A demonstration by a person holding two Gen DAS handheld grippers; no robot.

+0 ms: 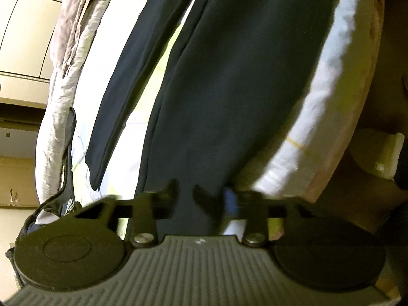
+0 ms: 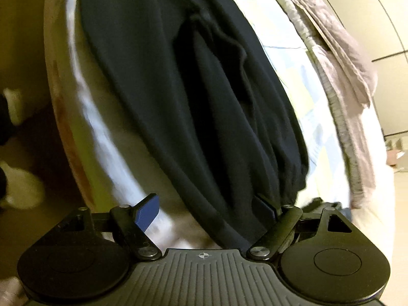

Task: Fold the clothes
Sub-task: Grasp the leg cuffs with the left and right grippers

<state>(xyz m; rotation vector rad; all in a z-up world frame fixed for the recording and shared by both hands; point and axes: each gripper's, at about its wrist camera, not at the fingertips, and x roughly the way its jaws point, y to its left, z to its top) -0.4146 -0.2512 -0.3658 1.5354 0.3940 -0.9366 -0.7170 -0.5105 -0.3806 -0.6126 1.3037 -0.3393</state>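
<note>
i've got dark trousers (image 1: 219, 81) stretched out long on the bed (image 1: 313, 117), both legs running away from my left camera with a pale strip of sheet showing between them, so as far as i can judge they lie flat and lengthwise, not yet stacked into a compact bundle; from the right camera i see the waist end with a drawstring (image 2: 229, 43) lying on the cloth, and the fabric there looks doubled over itself, though i can't tell how many layers. beyond the trousers, toward the far side of the bed, a crumpled grey-pink pile of laundry (image 2: 339, 51) sits along the edge, so more folding looks to be left. left gripper (image 1: 185, 191): blurred, tips fairly close with a small gap, right over the near end of the trousers; i can't tell whether cloth is pinched. right gripper (image 2: 206, 211): spread wide, blue pad (image 2: 148, 211) clear on one side, the trouser edge draped between the fingers, nothing clamped.
</note>
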